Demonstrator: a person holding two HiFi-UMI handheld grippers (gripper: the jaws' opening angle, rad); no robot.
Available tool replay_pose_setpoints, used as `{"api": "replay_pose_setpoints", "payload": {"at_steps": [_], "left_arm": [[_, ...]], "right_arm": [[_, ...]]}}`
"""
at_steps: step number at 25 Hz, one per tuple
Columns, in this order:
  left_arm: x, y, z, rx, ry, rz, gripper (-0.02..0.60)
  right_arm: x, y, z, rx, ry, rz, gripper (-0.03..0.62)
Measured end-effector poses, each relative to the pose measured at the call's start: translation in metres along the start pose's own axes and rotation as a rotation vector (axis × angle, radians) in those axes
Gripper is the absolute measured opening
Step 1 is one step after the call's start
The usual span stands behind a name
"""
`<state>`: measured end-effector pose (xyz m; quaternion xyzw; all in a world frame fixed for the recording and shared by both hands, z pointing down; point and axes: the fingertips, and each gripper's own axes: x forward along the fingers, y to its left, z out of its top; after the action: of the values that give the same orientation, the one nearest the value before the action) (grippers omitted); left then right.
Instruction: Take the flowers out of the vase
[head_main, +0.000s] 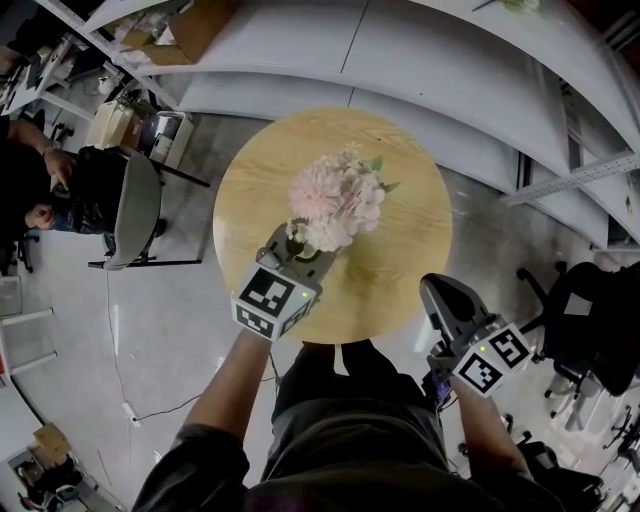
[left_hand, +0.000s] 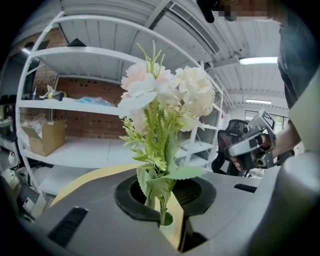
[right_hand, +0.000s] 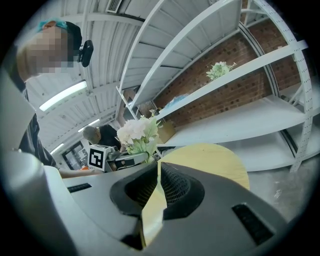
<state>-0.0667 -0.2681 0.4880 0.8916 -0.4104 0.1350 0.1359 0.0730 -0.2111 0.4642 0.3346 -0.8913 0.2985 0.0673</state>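
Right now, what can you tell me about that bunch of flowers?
The bunch of flowers has pale pink and cream blooms above toothed and feathery green leaves, all looking like fabric or plastic. It stands upright, its thin green stems pinched between the jaws of the left gripper, the only thing seen touching it. It is above the round wooden table.
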Motion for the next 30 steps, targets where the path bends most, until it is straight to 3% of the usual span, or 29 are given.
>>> {"api": "replay_pose_setpoints", "payload": {"at_steps": [9, 30], "left_arm": [[-0.013, 0.004, 0.056, 0.017, -0.065, -0.009, 0.061], [-0.036, -0.026, 0.206, 0.033, -0.158, -0.189, 0.057]], "right_arm": [[0.004, 0.011, 0.025, -0.012, -0.051, 0.023, 0.026], [-0.001, 0.043, 0.133, -0.082, -0.242, 0.069, 0.026]]}}
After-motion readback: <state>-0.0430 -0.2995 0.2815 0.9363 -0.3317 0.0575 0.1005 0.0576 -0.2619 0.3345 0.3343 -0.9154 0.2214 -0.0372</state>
